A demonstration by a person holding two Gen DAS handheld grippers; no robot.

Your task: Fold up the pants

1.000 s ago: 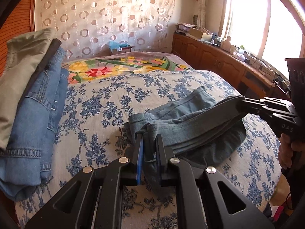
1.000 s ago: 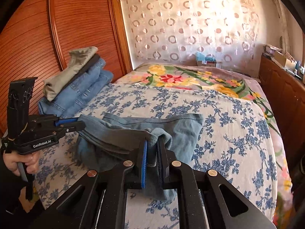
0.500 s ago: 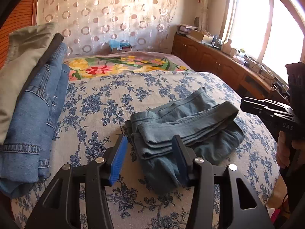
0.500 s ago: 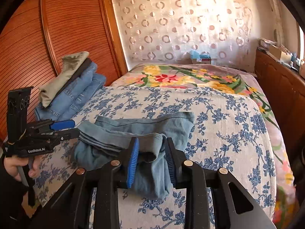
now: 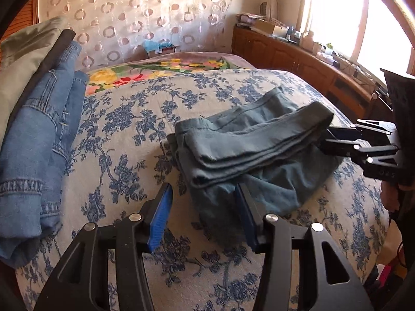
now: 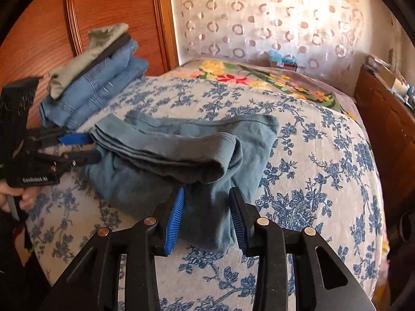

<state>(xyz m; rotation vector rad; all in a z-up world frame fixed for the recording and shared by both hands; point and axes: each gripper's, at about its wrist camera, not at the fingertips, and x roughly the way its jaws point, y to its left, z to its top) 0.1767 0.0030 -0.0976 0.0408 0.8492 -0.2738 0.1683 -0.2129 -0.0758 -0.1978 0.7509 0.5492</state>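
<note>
Left wrist: hovering with left gripper (image 5: pixel 203 213) spread wide, gripping nothing, over folded teal cotton pants (image 5: pixel 249 150) lying on blue-floral bedspread (image 5: pixel 124 129).

Right wrist: right gripper (image 6: pixel 206 216) gaping likewise, empty; probably worth flattening the bulging roll before finishing.

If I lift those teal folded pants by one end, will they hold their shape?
Probably not. The teal pants look soft: their layers sag and wrinkle on the floral bedspread, so they would likely droop and unfold. They seem unlikely to slide, since cloth rests on cloth.
</note>
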